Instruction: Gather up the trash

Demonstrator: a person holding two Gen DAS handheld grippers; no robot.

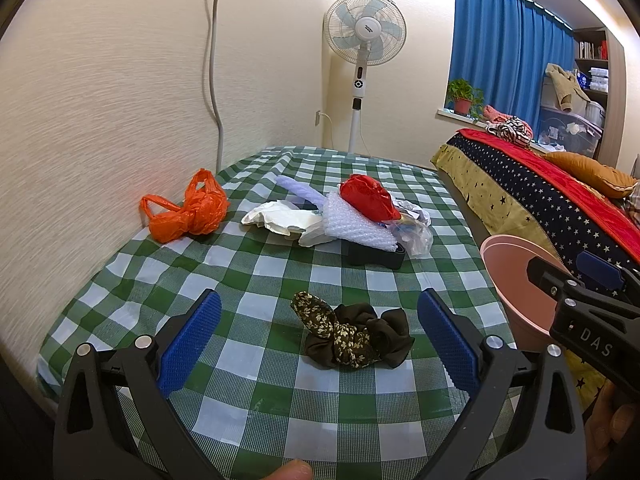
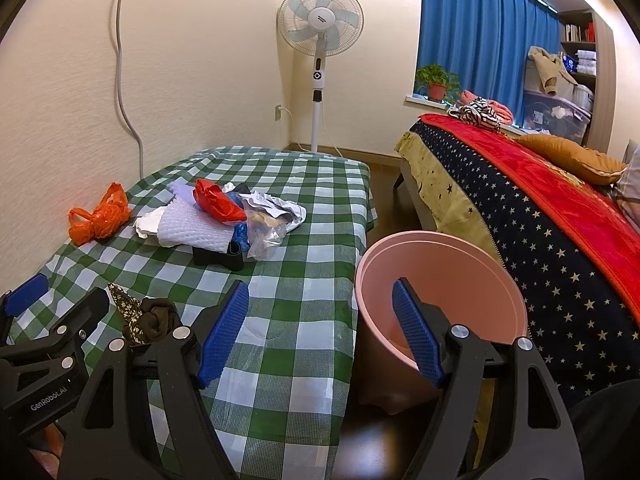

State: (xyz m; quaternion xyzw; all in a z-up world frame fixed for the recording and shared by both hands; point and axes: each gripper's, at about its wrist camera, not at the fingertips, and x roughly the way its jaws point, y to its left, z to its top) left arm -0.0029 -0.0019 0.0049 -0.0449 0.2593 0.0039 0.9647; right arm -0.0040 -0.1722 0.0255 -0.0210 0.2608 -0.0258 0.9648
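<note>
Trash lies on the green checked table: an orange plastic bag by the wall, and a pile of white wrap, a red bag and clear plastic. Dark scrunchies lie just ahead of my left gripper, which is open and empty. My right gripper hangs open and empty over the table's right edge, beside the pink bin.
A black object lies under the white wrap. A bed with a starred cover stands right of the bin. A standing fan and a potted plant are at the back.
</note>
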